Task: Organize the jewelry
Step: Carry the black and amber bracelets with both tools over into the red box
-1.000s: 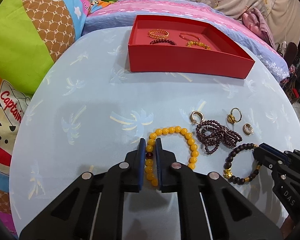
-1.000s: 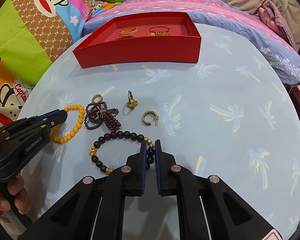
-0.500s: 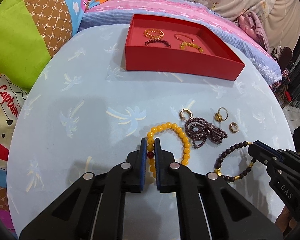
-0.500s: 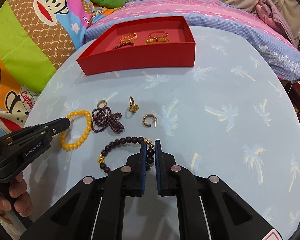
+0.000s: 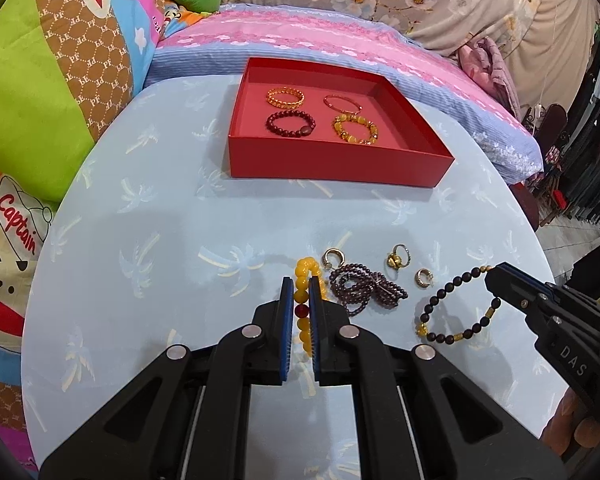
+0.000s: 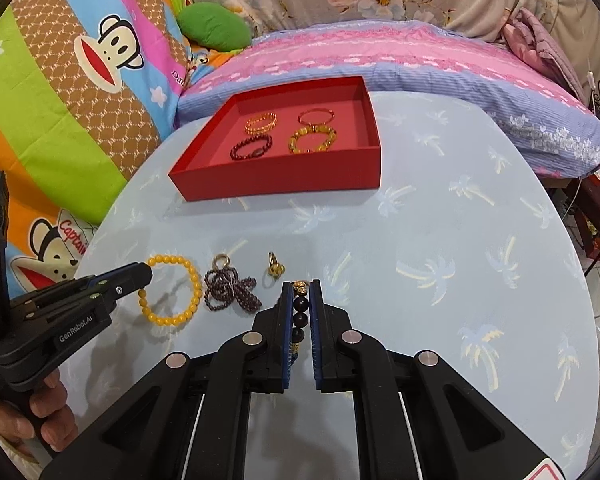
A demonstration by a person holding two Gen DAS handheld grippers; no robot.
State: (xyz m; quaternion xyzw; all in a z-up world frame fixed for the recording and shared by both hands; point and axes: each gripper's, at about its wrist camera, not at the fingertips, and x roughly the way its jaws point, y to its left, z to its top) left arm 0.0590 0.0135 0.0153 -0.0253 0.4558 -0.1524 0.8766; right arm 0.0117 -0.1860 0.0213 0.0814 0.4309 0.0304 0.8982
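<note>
Two bracelets, yellow bracelet (image 5: 302,312) and dark bracelet (image 6: 299,314), part-hidden between gripper pads

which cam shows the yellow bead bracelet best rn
The right wrist view: the yellow bead bracelet hangs as a full open loop from the left gripper. In the left wrist view it is edge-on, a short bead column pinched between that gripper's blue pads, mostly hidden.

Right gripper (image 6: 301,292) clamped on dark bead bracelet (image 6: 300,312); left gripper (image 6: 146,276) at table's left edge pinching yellow bead bracelet (image 6: 180,312); maroon bead strand (image 6: 228,292) and gold ring (image 6: 275,268) between them; red tray (image 6: 284,182) near table's far edge, four bracelets inside
</note>
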